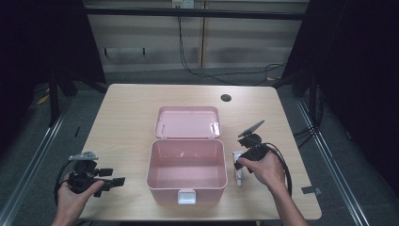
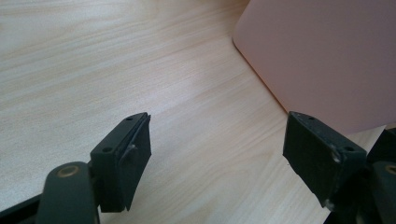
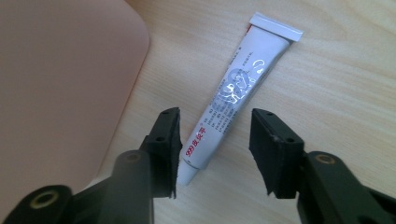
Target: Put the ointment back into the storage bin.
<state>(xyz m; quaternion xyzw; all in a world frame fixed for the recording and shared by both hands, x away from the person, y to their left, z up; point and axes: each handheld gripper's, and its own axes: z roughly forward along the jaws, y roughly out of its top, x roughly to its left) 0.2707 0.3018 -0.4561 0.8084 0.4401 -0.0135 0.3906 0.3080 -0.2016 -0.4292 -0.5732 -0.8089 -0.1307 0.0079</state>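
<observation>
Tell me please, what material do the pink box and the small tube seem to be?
The pink box looks like moulded plastic: even matte colour, rounded corners. The tube seems glossy plastic or laminate, given its highlights and flat crimped end; metal cannot be excluded. The table shows pale wood grain, possibly laminate.

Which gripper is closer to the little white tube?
Right. The right gripper hangs open right over the tube, its jaws either side of it. The left gripper waits across the pink box.
</observation>
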